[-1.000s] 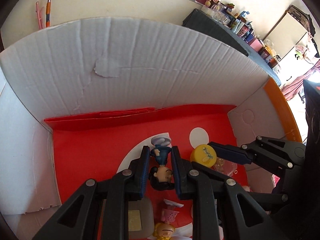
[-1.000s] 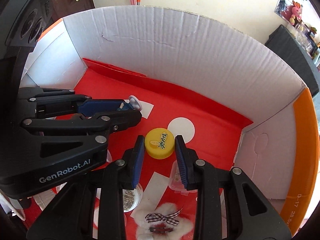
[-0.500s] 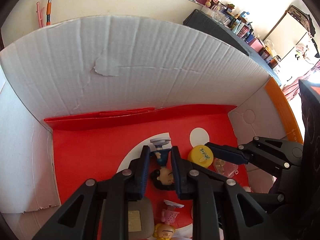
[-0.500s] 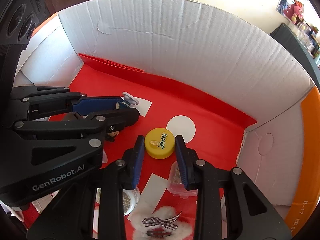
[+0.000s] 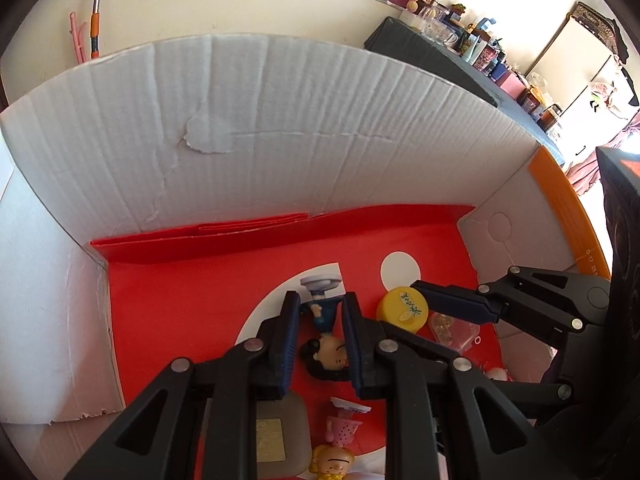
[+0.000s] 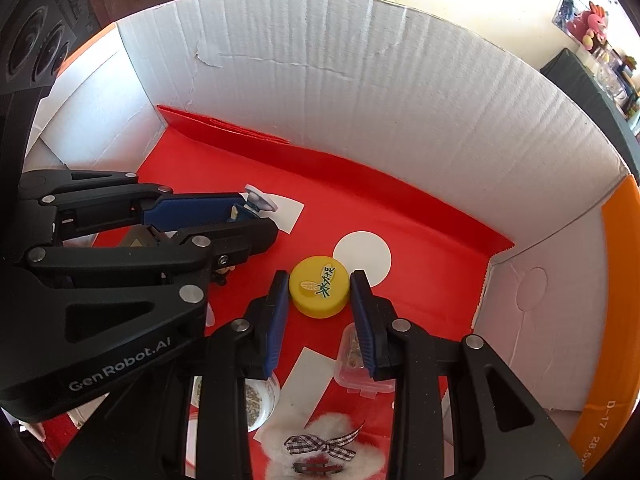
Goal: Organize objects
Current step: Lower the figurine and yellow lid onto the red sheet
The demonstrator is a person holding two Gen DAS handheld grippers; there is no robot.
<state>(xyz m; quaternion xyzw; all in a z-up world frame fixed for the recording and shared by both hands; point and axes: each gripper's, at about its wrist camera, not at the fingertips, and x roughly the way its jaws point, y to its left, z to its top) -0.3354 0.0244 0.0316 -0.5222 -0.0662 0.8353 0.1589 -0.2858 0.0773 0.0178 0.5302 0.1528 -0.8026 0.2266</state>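
You are holding figurine (image 5: pixel 324 334) in left gripper (image 5: pixel 318 336) jaws, cap (image 6: pixel 319 286) in right gripper (image 6: pixel 320 304) jaws, over box (image 6: pixel 360 92). Next: lowering, releasing apart.

Items observed: figurine and cap.
I note a dark-haired blue figurine (image 5: pixel 325 328), inverted, at lower centre; a printed yellow cap (image 6: pixel 319 286) sits flat, mid-frame.
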